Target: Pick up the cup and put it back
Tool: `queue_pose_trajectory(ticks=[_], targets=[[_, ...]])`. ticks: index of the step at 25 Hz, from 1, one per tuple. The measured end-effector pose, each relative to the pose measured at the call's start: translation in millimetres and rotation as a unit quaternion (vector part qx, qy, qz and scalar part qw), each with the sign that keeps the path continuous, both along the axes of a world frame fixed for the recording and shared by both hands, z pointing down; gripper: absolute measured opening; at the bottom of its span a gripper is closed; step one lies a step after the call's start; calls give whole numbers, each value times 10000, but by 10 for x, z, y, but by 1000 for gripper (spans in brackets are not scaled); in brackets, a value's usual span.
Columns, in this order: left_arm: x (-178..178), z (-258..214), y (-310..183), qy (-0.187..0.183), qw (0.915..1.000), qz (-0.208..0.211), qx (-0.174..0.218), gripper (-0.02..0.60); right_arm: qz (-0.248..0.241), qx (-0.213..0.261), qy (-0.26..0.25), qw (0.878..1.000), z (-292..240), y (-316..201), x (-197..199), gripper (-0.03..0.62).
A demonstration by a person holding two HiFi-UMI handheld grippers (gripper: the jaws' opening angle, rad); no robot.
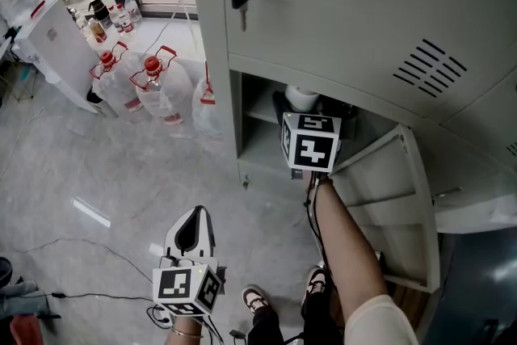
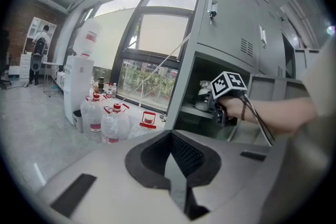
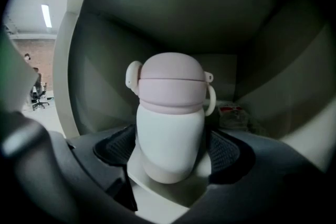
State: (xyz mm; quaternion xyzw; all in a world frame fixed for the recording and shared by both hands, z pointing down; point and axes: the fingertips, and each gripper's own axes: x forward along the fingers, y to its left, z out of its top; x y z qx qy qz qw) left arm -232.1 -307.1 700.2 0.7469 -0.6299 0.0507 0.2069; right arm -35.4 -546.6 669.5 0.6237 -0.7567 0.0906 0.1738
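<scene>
On the grey metal locker's (image 1: 339, 4) shelf, the white cup with pink lid (image 3: 170, 128) stands upright between the right gripper's (image 3: 170, 150) wide-spread jaws, seemingly already returned; only withdrawal looks left. The left gripper (image 2: 173, 157) idles, jaws together, empty.

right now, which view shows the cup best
The right gripper view: the cup fills the frame, pink lid and white body, upright between the open right tongs. The head view shows only its top behind the marker cube. In the left gripper view the cup is small and distant.
</scene>
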Motion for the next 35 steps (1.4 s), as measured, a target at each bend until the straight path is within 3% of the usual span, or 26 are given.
queue_pose_trajectory(ticks=[12,19,25,29,35], targets=[[-78,-415,95,-32,9998,-116,159,3,31,-224,-149,9996,-142,391,-7,407],[-44,-676,153,-13,9994,-225,264,3,-3,-460,-681,9966,-224,739,-57,394],[31,-959,236,-65,9994,-241,255,3,-124,-417,-582,9974,-449,1082,-99,366],[69,-1204,284,-132,9992,-232,298,3,-135,-513,-814,9953,-594,1399,-102,301],[152,-1612,440,-44,9993,-292,246,3,-235,-428,-547,9973,-879,1953,-77,197]])
